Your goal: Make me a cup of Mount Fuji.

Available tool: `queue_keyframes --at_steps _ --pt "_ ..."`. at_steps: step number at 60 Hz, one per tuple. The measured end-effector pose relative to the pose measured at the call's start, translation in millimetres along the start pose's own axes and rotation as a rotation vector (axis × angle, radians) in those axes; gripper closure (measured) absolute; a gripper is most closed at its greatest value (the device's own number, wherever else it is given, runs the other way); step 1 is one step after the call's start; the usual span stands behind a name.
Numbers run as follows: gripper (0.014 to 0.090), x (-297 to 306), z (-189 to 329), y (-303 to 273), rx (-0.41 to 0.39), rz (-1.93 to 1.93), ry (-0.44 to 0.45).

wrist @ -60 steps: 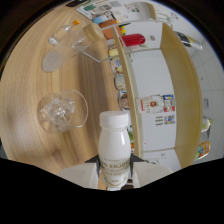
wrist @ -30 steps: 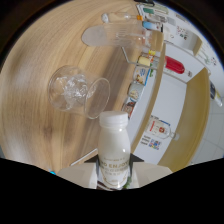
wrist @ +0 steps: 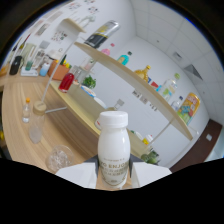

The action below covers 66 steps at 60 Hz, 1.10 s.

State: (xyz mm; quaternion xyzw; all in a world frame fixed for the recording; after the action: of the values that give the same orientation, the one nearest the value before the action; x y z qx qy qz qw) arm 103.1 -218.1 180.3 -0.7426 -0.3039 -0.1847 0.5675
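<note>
A: Bottle (wrist: 113,147), white and capped, clamped upright between both fingers of the gripper (wrist: 113,176). And since a second ago?

B: Gripper view: then it looked down on the worktop (wrist: 15,107); now it tips up toward the wall shelves (wrist: 135,75). The ice-filled glass (wrist: 59,158) sits just beside, lower. Likely the bottle is lifted clear, pour not yet begun.
</note>
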Motion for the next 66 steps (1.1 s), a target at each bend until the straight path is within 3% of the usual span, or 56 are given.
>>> queue_keyframes --at_steps 17,33,47,57,60,63,64,66 --pt "0.0569 -22 33 70 -0.080 0.615 0.002" --pt "0.0562 -43 45 115 -0.129 0.722 -0.045" --pt "0.0554 -49 29 119 -0.098 0.699 -0.085" --pt "0.0537 -49 25 123 -0.146 0.707 -0.084" --pt "0.0461 -53 23 124 -0.180 0.697 -0.094" --pt "0.0223 -53 16 125 -0.220 0.688 -0.090" --pt "0.0178 -53 13 124 -0.229 0.684 -0.085" --pt "0.0214 -51 6 120 -0.240 0.676 -0.070"
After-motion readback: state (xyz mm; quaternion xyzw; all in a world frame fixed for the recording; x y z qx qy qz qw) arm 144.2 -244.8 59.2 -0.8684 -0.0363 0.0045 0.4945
